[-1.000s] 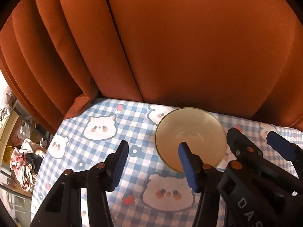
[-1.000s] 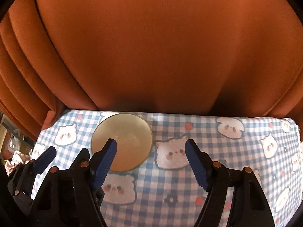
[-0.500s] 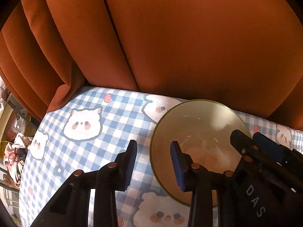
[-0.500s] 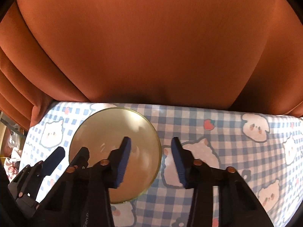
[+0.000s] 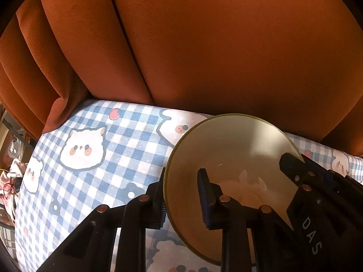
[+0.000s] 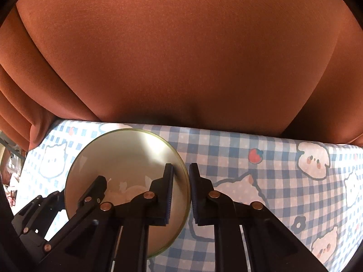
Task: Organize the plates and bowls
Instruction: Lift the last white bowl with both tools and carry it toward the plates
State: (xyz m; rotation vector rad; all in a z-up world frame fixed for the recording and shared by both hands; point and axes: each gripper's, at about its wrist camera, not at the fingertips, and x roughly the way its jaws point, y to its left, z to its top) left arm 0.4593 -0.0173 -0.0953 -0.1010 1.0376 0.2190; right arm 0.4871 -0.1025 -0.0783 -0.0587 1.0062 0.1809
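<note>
Left wrist: over the last second the left tongs (image 5: 181,195) went from wide open and short of the bowl (image 5: 229,156) to straddling its left rim. The gap has narrowed a lot. Left finger sits outside the wall, right finger inside the bowl, rim between them. Can't confirm pad contact from here; looks like a small gap left on the inner side, so call it closing, not clamped. Bowl sits on the checked cloth of the surface (image 5: 118,136), near the far edge, just in front of the orange curtain (image 5: 204,45), which hangs down to that edge. Right tongs show at the right edge of this view, over the bowl's right rim.

Right wrist: same story mirrored. Right tongs (image 6: 181,195) were wide open a second ago, now nearly shut on the bowl's (image 6: 122,158) right rim: left finger inside, right finger outside on the cloth side. Rim runs through the narrow slot; it looks pinched or within a hair of it. Left tongs visible lower left, reaching the opposite rim.

Meaning for the task: approach is done, two-sided grasp on one bowl is being set. My read is that lift comes next once both sides bite. No plates or other bowls in either view, so the destination is unknown.
</note>
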